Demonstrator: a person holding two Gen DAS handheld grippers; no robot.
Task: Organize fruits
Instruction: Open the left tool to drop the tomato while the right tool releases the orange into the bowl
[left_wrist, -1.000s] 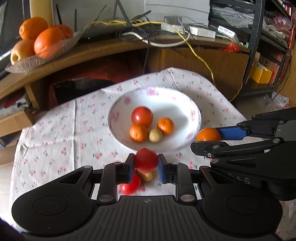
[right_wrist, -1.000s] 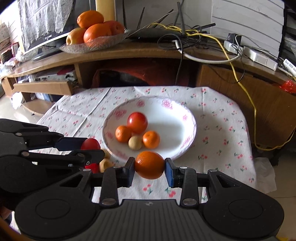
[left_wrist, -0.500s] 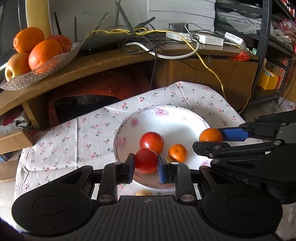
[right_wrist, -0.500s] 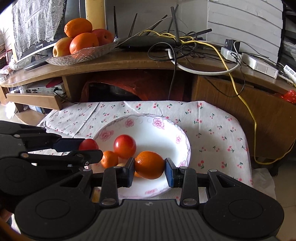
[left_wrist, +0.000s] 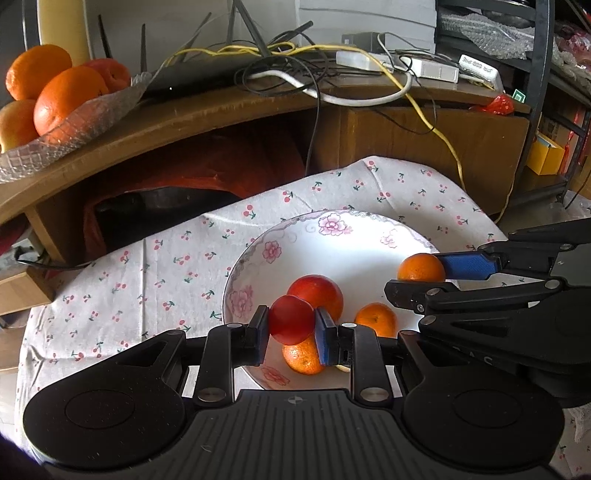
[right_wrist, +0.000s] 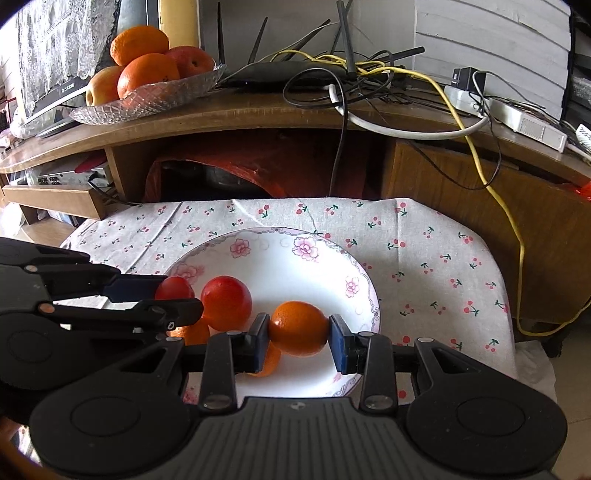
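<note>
My left gripper (left_wrist: 291, 319) is shut on a small red tomato (left_wrist: 291, 319) and hangs over the near left part of the white flowered bowl (left_wrist: 332, 229). The right gripper (right_wrist: 298, 328) is shut on an orange (right_wrist: 299, 328) above the bowl's (right_wrist: 306, 243) middle. Inside the bowl lie a bigger red fruit (left_wrist: 320, 291) and two small oranges (left_wrist: 376, 319), (left_wrist: 302, 355). From the left wrist camera the right gripper (left_wrist: 424, 273) shows at the right with its orange (left_wrist: 420, 268). In the right wrist view the left gripper (right_wrist: 173, 295) comes in from the left.
A cherry-print cloth (right_wrist: 424, 258) covers the small table. Behind it stands a wooden shelf (right_wrist: 258, 110) with a glass dish of oranges and apples (right_wrist: 147, 74), a router and tangled cables (right_wrist: 369, 74). A yellow cable (right_wrist: 513, 236) hangs at the right.
Both grippers have carried their fruit forward from the table's near side to above the bowl. The loose fruit near the front edge has dropped out of view.
</note>
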